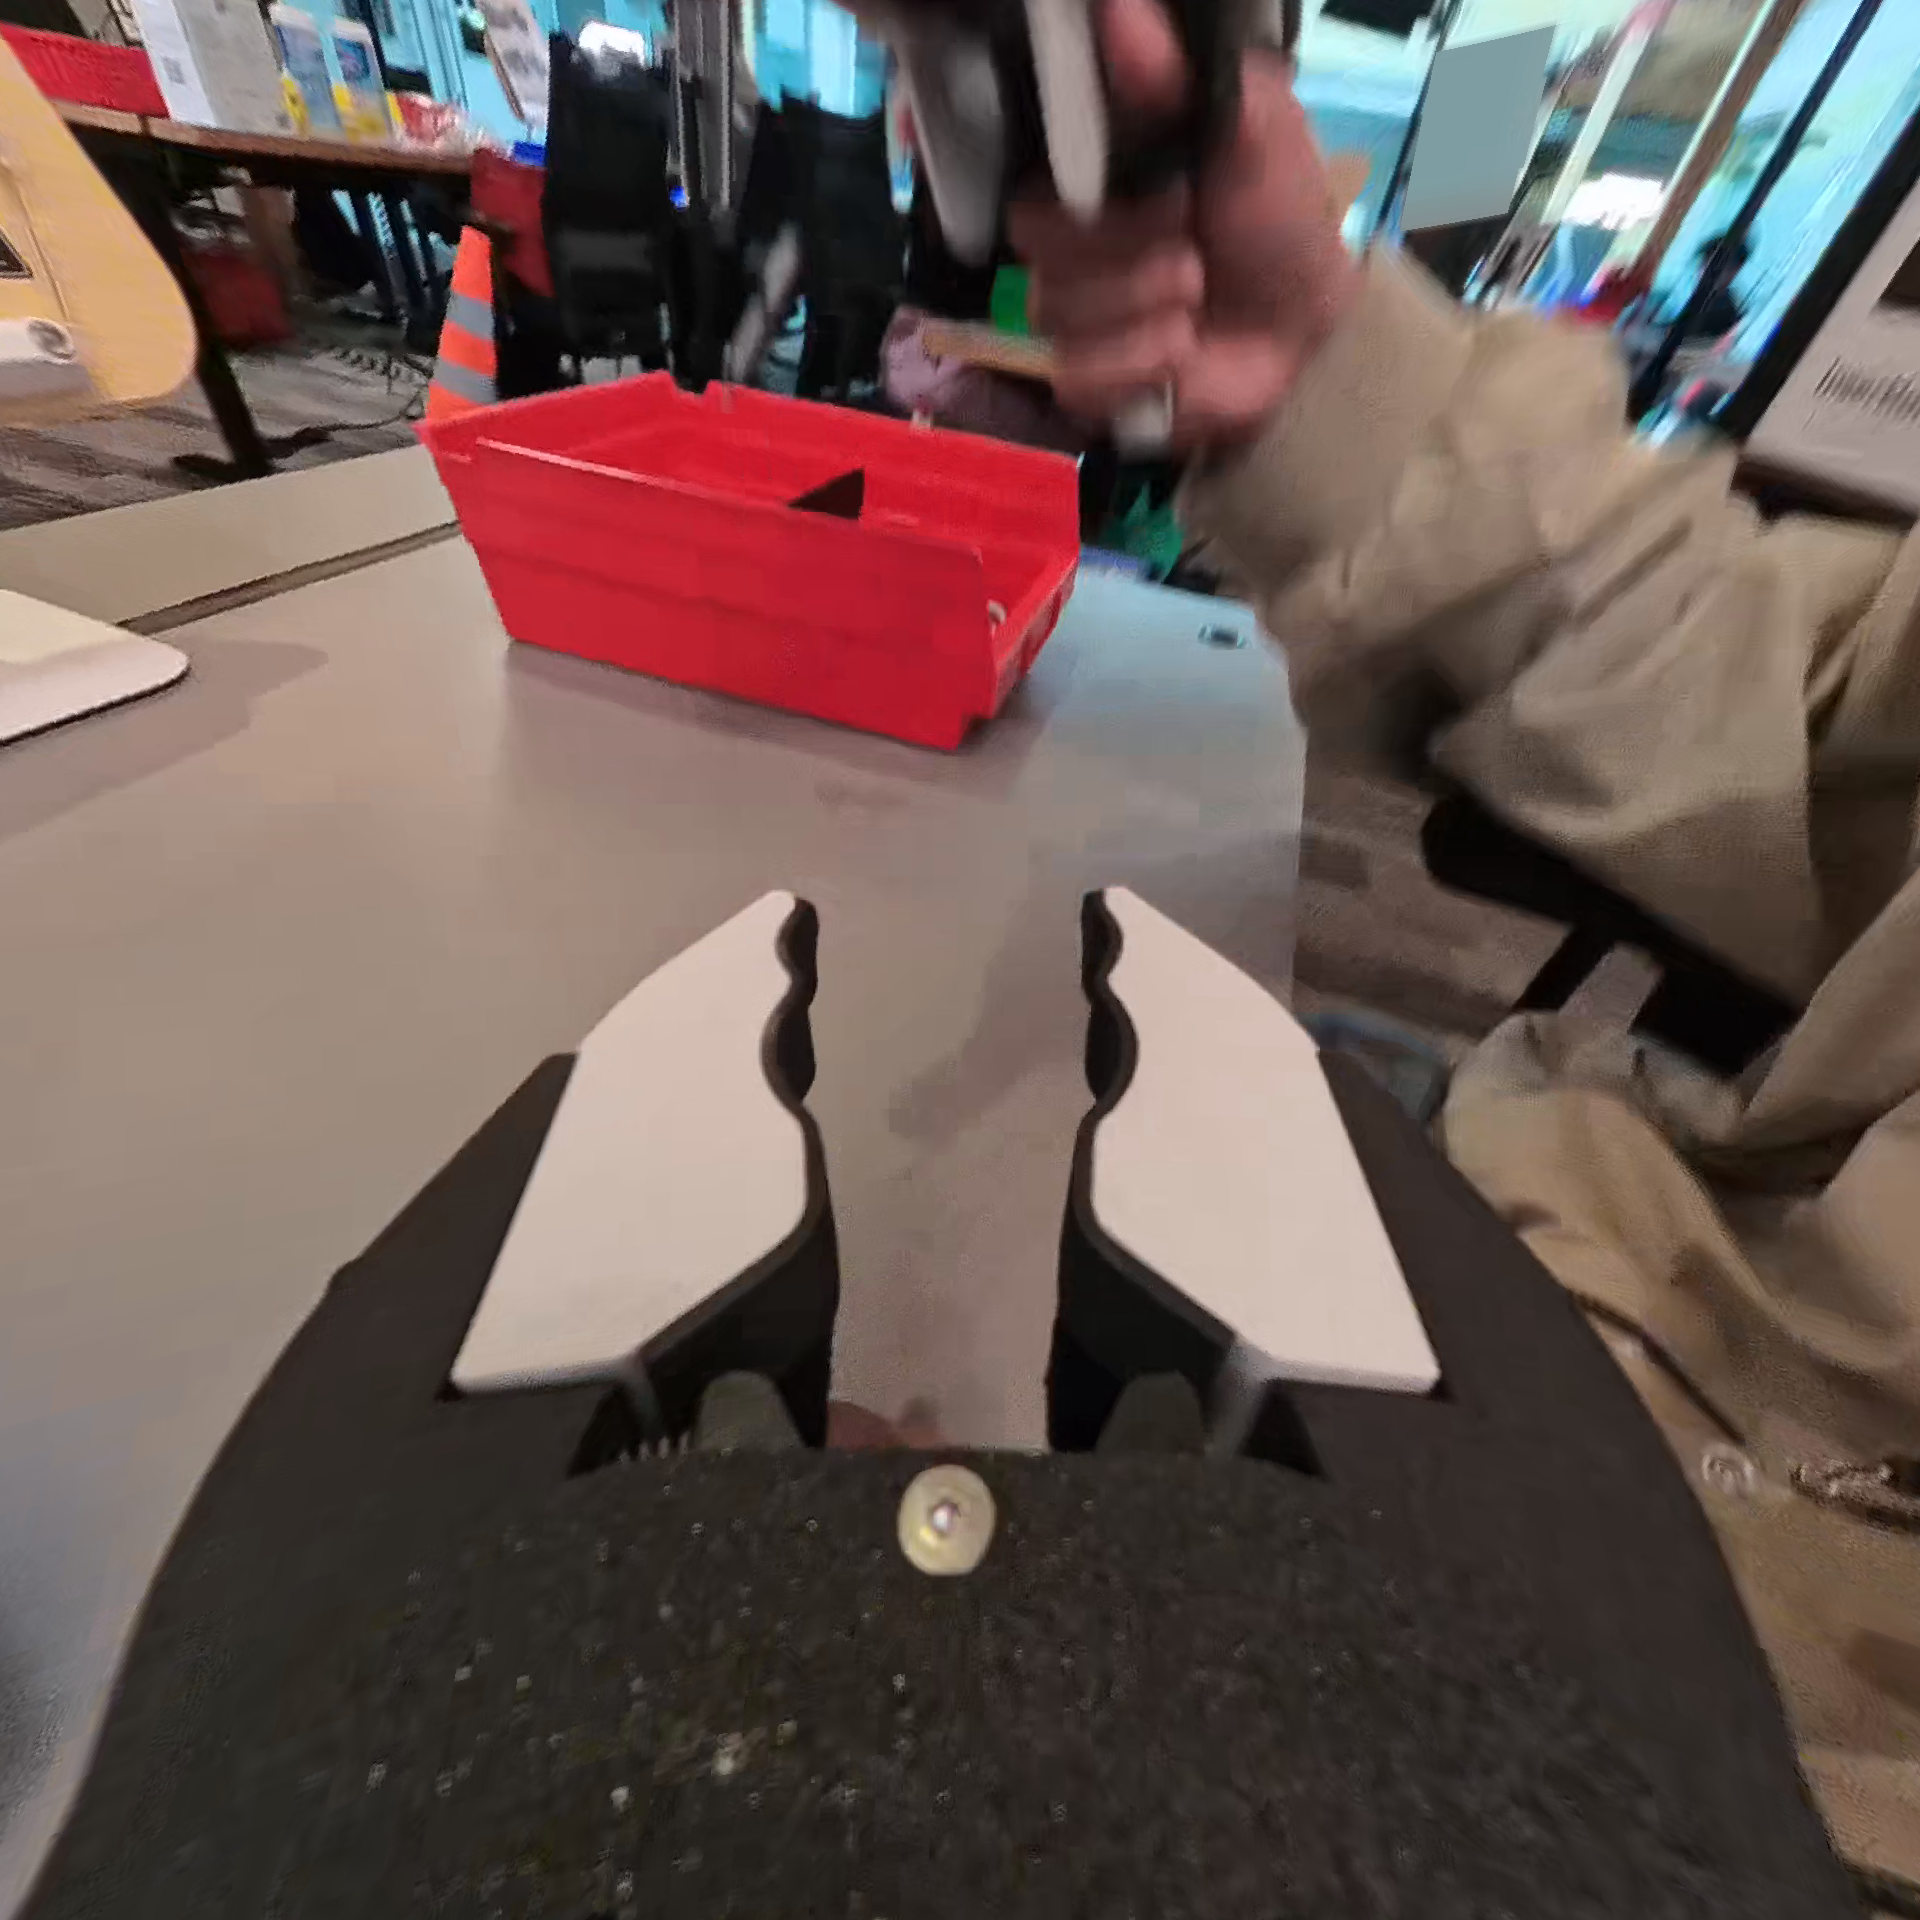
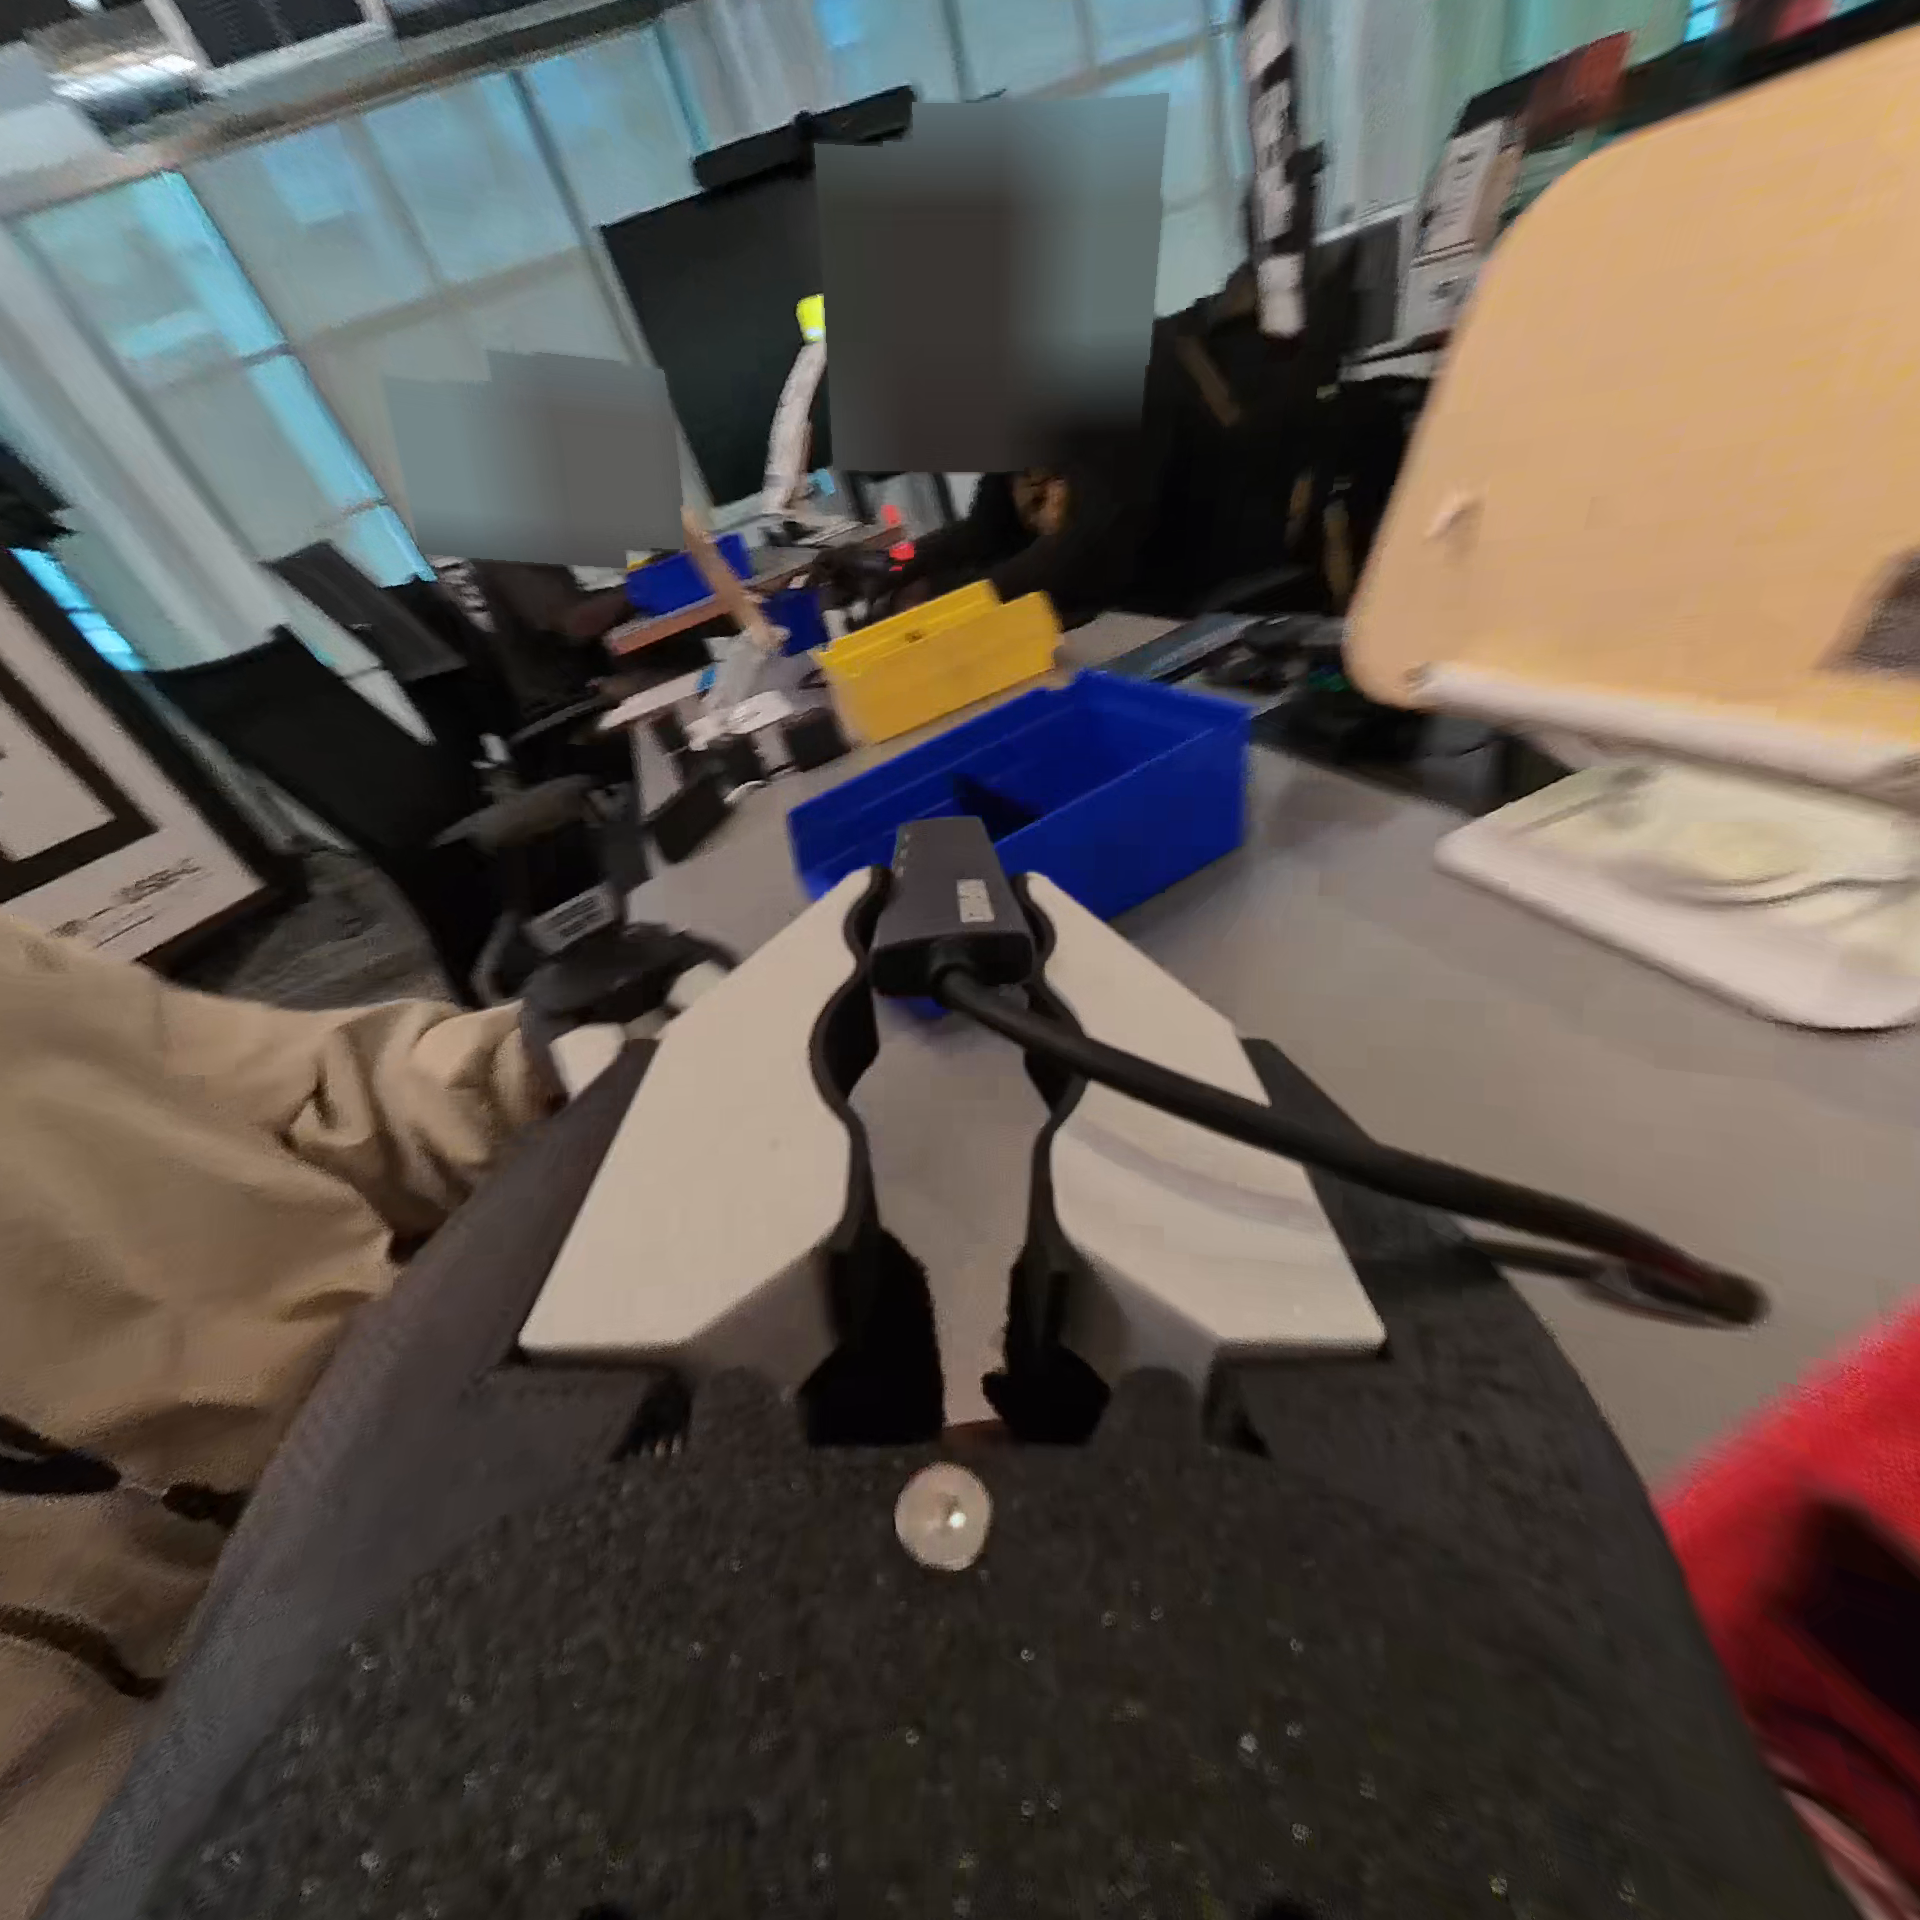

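Right hand-held gripper [image 2: 951, 914] is clamped on a dark adapter [image 2: 940, 909] at its fingertips, cable [image 2: 1299, 1143] trailing right, held above the grey desk [image 2: 1455, 1091] just short of a blue bin [image 2: 1039, 800]. Left hand-held gripper [image 1: 948, 935] is parted and empty over bare desk, a red bin [image 1: 748, 561] well ahead of it.

The right gripper [image 1: 1023, 114] shows blurred in the left wrist view, cut off by the top edge, so its fingers' spacing is unreadable there. The adapter [image 2: 940, 904] hides part of the blue bin [image 2: 1132, 779] behind it. The adapter's cable [image 2: 1351, 1153] ends in a smeared loop. A red object [image 2: 1808, 1538] at the lower right is cropped and blurred.
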A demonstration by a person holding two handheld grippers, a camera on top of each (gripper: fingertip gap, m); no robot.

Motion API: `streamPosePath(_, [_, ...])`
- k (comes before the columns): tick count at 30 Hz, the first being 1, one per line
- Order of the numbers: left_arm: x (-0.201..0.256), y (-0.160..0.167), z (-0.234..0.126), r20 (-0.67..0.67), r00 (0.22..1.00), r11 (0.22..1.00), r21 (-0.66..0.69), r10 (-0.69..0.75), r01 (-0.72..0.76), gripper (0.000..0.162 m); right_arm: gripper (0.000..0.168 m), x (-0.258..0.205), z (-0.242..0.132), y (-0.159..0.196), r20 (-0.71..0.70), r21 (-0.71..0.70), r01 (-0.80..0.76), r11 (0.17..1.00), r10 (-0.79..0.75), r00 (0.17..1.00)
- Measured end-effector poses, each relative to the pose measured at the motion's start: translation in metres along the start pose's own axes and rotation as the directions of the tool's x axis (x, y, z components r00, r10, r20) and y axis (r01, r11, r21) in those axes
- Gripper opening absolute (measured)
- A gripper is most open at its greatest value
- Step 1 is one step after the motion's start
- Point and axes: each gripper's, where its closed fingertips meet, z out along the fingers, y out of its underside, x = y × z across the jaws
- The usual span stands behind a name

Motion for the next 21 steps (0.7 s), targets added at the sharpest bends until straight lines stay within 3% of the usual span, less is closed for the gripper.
streamPosePath(3, [0.011, 0.018, -0.006, 0.042, 0.997, 0.996, -0.064, 0.057, -0.054, 0.038, 0.021, 0.051, -0.039, -0.058, -0.084, 0.043, -0.044, 0.998, 0.048, 0.995])
streamPosePath(6, [0.013, 0.026, -0.008, 0.053, 0.992, 0.988, -0.105, 0.116, -0.11, 0.037, 0.021, 0.112, -0.06, -0.076, -0.007, 0.12, -0.349, 0.93, 0.352, 0.936])
streamPosePath(9, [0.001, 0.026, -0.011, 0.074, 0.993, 0.991, -0.104, 0.091, -0.083, 0.036, 0.022, 0.166, -0.061, -0.047, 0.087, 0.107, -0.626, 0.773, 0.62, 0.78])
streamPosePath(13, [-0.011, 0.031, -0.018, 0.093, 0.995, 0.994, -0.103, 0.037, -0.027, 0.034, 0.022, 0.223, -0.058, 0.032, -0.101, 0.025, -0.806, 0.591, 0.804, 0.586])
streamPosePath(15, [-0.013, 0.03, -0.02, 0.105, 0.993, 0.994, -0.103, 0.045, -0.034, 0.033, 0.022, 0.24, -0.064, 0.059, -0.241, 0.0, -0.809, 0.587, 0.786, 0.57])
streamPosePath(18, [-0.013, 0.031, -0.022, 0.111, 0.991, 0.992, -0.111, 0.071, -0.059, 0.031, 0.022, 0.242, -0.072, 0.06, -0.255, -0.025, -0.821, 0.57, 0.79, 0.557])
streamPosePath(21, [-0.01, 0.032, -0.021, 0.103, 0.99, 0.988, -0.128, 0.095, -0.081, 0.031, 0.022, 0.261, -0.097, 0.079, -0.476, -0.084, -0.793, 0.603, 0.675, 0.563])
